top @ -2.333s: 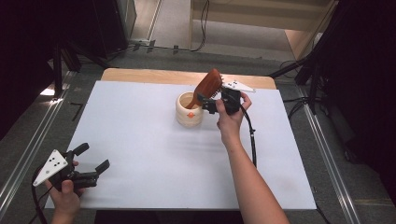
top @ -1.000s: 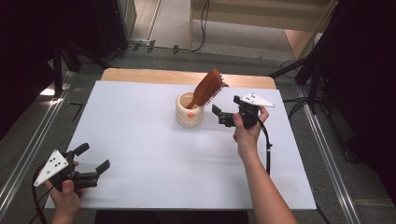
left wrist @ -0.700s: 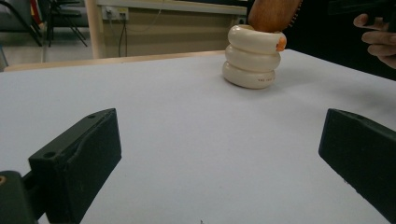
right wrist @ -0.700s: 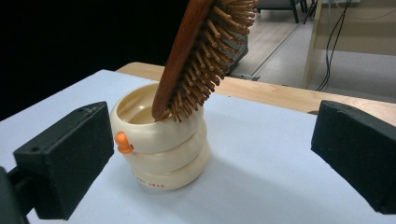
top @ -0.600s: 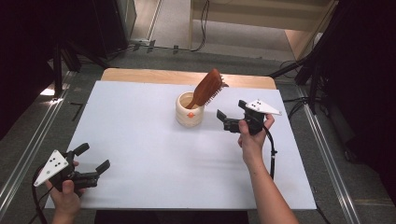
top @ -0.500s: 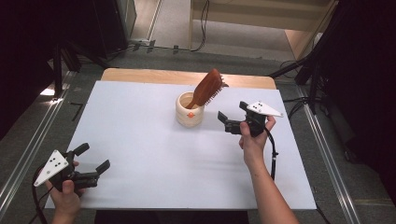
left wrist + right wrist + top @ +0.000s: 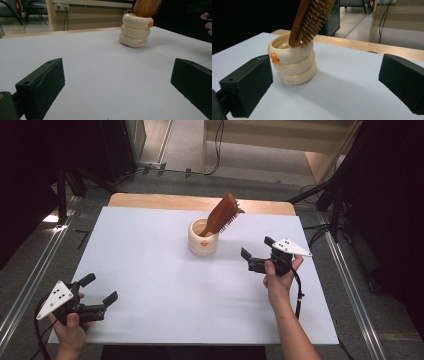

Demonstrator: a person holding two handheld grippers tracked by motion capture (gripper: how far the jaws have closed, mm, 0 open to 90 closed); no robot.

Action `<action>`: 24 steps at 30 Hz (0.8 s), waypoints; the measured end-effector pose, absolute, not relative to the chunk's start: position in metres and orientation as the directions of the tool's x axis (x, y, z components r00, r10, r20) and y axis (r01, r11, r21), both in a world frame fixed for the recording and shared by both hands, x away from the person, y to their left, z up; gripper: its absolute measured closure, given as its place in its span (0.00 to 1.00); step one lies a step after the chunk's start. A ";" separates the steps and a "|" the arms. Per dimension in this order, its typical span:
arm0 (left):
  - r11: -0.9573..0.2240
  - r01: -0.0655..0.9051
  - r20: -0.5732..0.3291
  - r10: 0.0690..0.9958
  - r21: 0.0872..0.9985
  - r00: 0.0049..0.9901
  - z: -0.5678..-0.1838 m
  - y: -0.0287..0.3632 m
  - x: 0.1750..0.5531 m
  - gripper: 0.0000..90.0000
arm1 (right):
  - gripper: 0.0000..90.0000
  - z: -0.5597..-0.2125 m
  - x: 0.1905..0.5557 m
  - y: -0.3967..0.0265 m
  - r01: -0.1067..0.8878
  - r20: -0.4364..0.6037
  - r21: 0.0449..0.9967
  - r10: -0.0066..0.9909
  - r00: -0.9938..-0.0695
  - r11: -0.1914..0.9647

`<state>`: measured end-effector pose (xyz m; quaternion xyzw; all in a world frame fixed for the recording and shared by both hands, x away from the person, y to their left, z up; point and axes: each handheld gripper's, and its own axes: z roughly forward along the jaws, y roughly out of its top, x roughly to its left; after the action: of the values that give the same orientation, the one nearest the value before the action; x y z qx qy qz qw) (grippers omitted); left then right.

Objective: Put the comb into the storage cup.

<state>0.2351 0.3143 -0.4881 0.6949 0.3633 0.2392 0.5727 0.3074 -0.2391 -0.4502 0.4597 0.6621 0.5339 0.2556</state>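
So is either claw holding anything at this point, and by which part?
Nothing is held. Both the left claw and the right claw are open and empty above the table; the brush stands in the cup, untouched.

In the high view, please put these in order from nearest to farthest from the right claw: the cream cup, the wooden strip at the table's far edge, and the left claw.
From the right claw:
1. The cream cup, just to its left, with the hairbrush leaning out of it.
2. The wooden strip, beyond the cup along the far edge.
3. The left claw, at the near left corner.
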 end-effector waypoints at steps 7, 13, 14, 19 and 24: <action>-0.082 0.229 -0.082 0.777 0.970 0.624 -0.488 0.314 0.235 0.00 | 0.00 -0.455 0.295 -0.255 0.335 0.157 0.942 0.891 -0.427 -0.006; -0.082 0.229 -0.082 0.778 0.970 0.623 -0.488 0.314 0.235 0.00 | 0.00 -0.459 0.284 -0.269 0.337 0.165 0.941 0.902 -0.399 -0.024; -0.082 0.229 -0.082 0.778 0.970 0.623 -0.488 0.314 0.235 0.00 | 0.00 -0.459 0.282 -0.273 0.337 0.167 0.941 0.905 -0.392 -0.028; -0.082 0.229 -0.081 0.779 0.970 0.622 -0.488 0.314 0.235 0.00 | 0.00 -0.461 0.273 -0.285 0.331 0.164 0.943 0.911 -0.379 -0.032; -0.084 0.228 -0.079 0.777 0.970 0.624 -0.488 0.314 0.235 0.00 | 0.00 -0.463 0.265 -0.294 0.331 0.146 0.943 0.918 -0.369 -0.017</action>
<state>0.2351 0.3139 -0.4882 0.6961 0.3611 0.2400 0.5723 0.2653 -0.2937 -0.4630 0.4861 0.6424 0.5215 0.2812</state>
